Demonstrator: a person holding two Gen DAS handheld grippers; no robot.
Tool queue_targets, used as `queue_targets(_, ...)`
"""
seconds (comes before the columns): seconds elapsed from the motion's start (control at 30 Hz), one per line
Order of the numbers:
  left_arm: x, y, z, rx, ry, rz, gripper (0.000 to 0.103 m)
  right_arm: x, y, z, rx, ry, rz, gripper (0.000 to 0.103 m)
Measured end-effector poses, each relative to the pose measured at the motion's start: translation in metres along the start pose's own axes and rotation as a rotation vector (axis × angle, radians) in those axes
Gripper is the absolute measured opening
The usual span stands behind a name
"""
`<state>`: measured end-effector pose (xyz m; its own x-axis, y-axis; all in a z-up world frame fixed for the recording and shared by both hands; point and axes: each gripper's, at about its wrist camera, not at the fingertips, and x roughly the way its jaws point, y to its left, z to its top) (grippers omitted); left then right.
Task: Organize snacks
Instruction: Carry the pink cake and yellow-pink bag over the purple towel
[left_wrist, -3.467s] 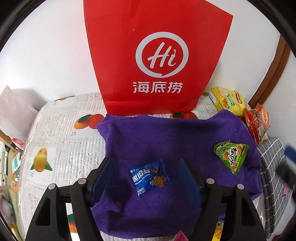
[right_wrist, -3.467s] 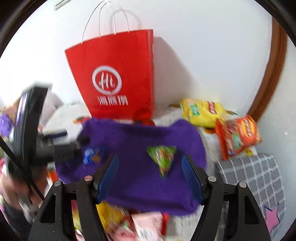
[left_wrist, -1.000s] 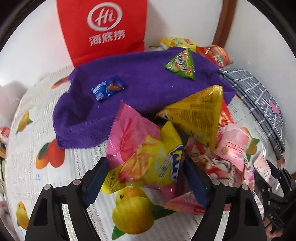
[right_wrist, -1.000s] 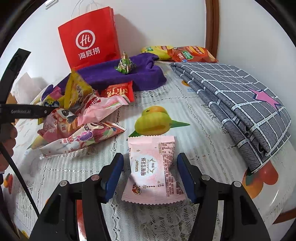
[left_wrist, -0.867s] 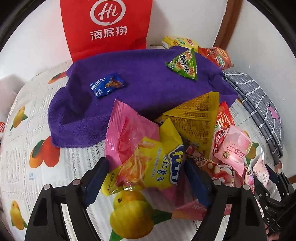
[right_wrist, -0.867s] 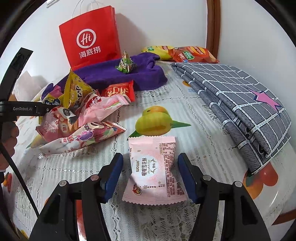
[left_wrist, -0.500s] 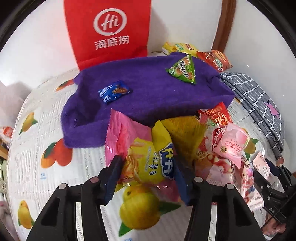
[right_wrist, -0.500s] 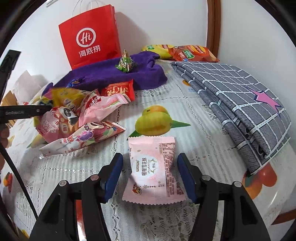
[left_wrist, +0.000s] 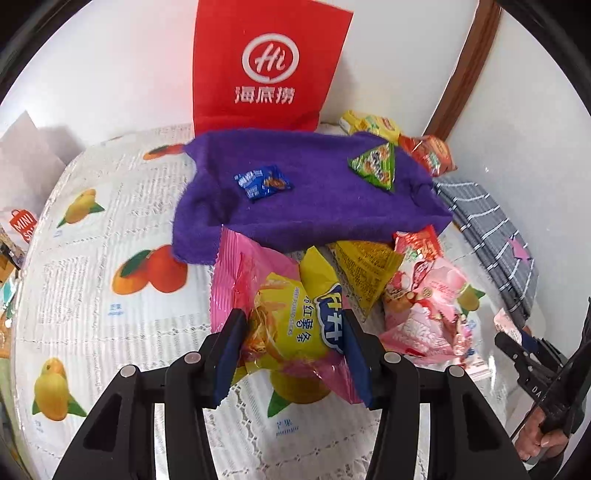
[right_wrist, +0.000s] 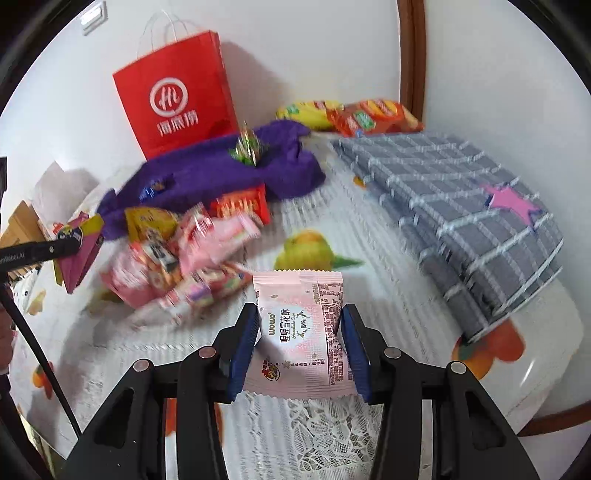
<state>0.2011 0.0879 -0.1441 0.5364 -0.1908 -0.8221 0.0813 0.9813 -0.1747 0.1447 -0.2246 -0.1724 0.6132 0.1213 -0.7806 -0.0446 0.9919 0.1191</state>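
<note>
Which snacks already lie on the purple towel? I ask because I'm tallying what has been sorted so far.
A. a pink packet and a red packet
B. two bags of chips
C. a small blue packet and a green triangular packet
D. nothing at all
C: the left wrist view shows only a small blue packet and a green triangular packet on the purple towel.

Red paper bag (left_wrist: 266, 62) against wall; grey checked cloth (right_wrist: 461, 206) folded beside purple towel (left_wrist: 306, 206)
</note>
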Motion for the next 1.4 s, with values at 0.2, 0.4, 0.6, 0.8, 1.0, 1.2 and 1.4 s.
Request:
queue_targets(0.2,-0.024,-0.004,0.015,-0.004,-0.059,-0.017,0.049,-0.023,0.015,0.039,-0.032,-0.076,0.024,0.046)
queue_targets(0.4,-0.026,-0.005,0.029,-0.037,-0.105,-0.001,0.049,-0.02,0.029,0.079,-0.031,-0.116,0.089,0.046)
queue_targets(0.6,-0.018,-0.004,0.049,-0.076,-0.135,-0.01,0.049,0.001,0.035,0.117,0.002,-0.09,0.182,0.046)
queue_targets(0.8,-0.013,-0.007,0.084,-0.088,-0.164,-0.001,0.049,0.026,0.042,0.161,-0.014,-0.103,0.172,0.046)
queue_targets(1.0,0.005,-0.012,0.114,-0.1,-0.2,0.0,0.049,0.062,0.041,0.192,0.019,-0.103,0.183,0.046)
queue_targets(1.2,0.034,-0.006,0.12,-0.127,-0.202,0.013,0.049,0.099,0.05,0.193,0.004,-0.073,0.186,0.046)
queue_targets(1.4,0.063,0.01,0.107,-0.147,-0.16,0.05,0.049,0.125,0.056,0.18,-0.002,-0.068,0.219,0.046)
